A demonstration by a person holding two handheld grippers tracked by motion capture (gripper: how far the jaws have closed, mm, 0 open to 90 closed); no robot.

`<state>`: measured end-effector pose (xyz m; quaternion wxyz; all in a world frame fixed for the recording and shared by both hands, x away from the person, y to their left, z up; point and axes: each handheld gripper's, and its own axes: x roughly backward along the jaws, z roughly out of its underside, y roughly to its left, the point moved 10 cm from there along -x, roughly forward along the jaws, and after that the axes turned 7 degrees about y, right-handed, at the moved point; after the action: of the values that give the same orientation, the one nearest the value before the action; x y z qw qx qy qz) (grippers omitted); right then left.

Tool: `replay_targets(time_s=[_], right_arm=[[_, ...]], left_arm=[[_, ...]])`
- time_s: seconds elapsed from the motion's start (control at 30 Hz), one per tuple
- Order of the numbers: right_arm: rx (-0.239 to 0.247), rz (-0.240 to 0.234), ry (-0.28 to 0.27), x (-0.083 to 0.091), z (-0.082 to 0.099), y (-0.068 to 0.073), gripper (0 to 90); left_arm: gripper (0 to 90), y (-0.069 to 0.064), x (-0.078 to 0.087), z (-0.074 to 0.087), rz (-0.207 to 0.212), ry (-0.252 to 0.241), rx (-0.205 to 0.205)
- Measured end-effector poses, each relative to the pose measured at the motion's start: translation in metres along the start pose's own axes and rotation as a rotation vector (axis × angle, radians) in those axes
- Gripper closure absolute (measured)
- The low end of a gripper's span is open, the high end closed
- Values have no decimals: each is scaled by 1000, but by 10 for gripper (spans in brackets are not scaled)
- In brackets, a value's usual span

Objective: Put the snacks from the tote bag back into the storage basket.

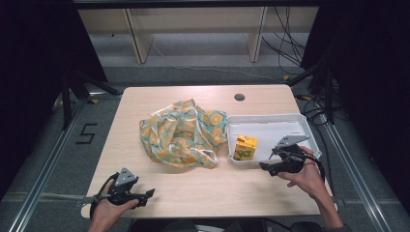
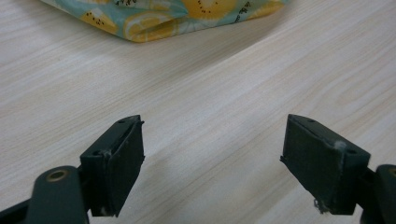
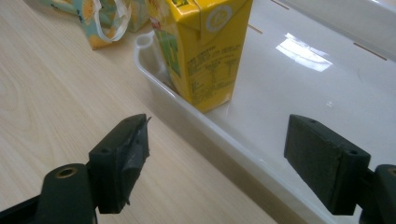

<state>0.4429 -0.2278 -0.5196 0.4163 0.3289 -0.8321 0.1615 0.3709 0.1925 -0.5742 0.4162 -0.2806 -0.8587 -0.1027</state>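
Note:
A crumpled cloth bag printed with citrus slices lies mid-table. To its right stands a white tray with a yellow juice carton upright in its front left corner. My right gripper hovers open at the tray's front edge, just right of the carton. In the right gripper view its jaws straddle the tray rim, the carton a little ahead. My left gripper rests open near the table's front left. In its own view the gripper is above bare wood, the bag farther off.
A round cable hole sits near the table's far edge. Bare wood stretches along the front between the two grippers. Beyond the table are wooden shelf legs and loose cables on the floor. A "5" mark is at left.

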Motion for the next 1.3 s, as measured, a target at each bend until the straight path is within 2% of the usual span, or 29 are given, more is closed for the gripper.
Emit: replay_targets(time_s=[0.03,0.07,0.1,0.13,0.17,0.2,0.23,0.27,0.3,0.33,0.37,0.4,0.43,0.5,0.57,0.6,0.63,0.73,0.77,0.8,0.83,0.9,0.93,1.03,1.07,1.1,1.2,1.23,1.3], right_arm=[[-21,-14,27,2,4,3,227],[-6,-10,11,0,4,3,222],[-6,-10,11,0,4,3,222],[-8,-13,31,1,6,3,216],[-24,-9,1,-1,4,4,215],[-20,-6,7,-1,5,5,217],[-45,-14,12,-1,6,8,216],[-26,-13,21,0,8,7,216],[-11,-5,6,-1,7,5,216],[-39,-7,33,0,10,6,216],[-18,-5,44,1,13,5,216],[-43,-12,27,-1,12,7,216],[-32,0,36,-1,15,6,217],[-40,5,31,-2,18,7,217],[-43,10,20,-3,22,8,217],[-35,2,38,-1,27,9,218],[-40,-1,61,1,30,10,217],[-44,2,49,1,33,11,217],[-67,0,32,0,33,13,217],[-46,4,58,1,38,12,218],[-69,12,29,-2,38,15,218],[-67,6,55,-1,42,17,218],[-43,17,63,-3,47,18,218],[-28,19,67,-5,50,22,220],[-42,14,66,-6,50,25,220],[-9,20,65,-6,52,25,221],[-19,14,61,-7,54,30,223],[0,20,54,-7,55,29,223],[-16,16,50,-8,58,32,224]], left_arm=[[202,-1,0,0,6,-3,4],[202,1,2,2,1,16,-27],[202,1,2,1,1,14,-30],[202,1,2,2,0,22,-26],[202,1,2,1,4,12,-20],[202,0,1,1,7,8,-10],[202,0,1,1,8,13,-14],[202,0,1,1,8,8,0],[202,0,1,1,6,7,-12],[202,1,2,1,0,11,-28],[202,1,2,1,0,10,-31],[202,1,2,2,2,13,-20],[202,0,1,2,5,13,-13],[202,1,2,1,-1,11,-33],[202,1,1,0,-2,-6,-13],[202,0,1,1,-3,-4,-3],[202,3,3,3,-3,22,-42],[202,2,2,2,0,16,-28],[202,1,1,2,-1,7,-16],[202,2,3,3,-2,23,-40],[202,1,2,1,-1,2,-17],[202,2,3,3,-4,19,-41],[202,2,3,3,-1,15,-25],[202,3,3,3,-8,18,-47],[202,4,4,4,-6,31,-52],[202,2,3,3,-5,16,-33],[202,4,4,4,-7,27,-44],[202,4,4,4,-7,26,-43],[202,3,3,3,-6,14,-30]])
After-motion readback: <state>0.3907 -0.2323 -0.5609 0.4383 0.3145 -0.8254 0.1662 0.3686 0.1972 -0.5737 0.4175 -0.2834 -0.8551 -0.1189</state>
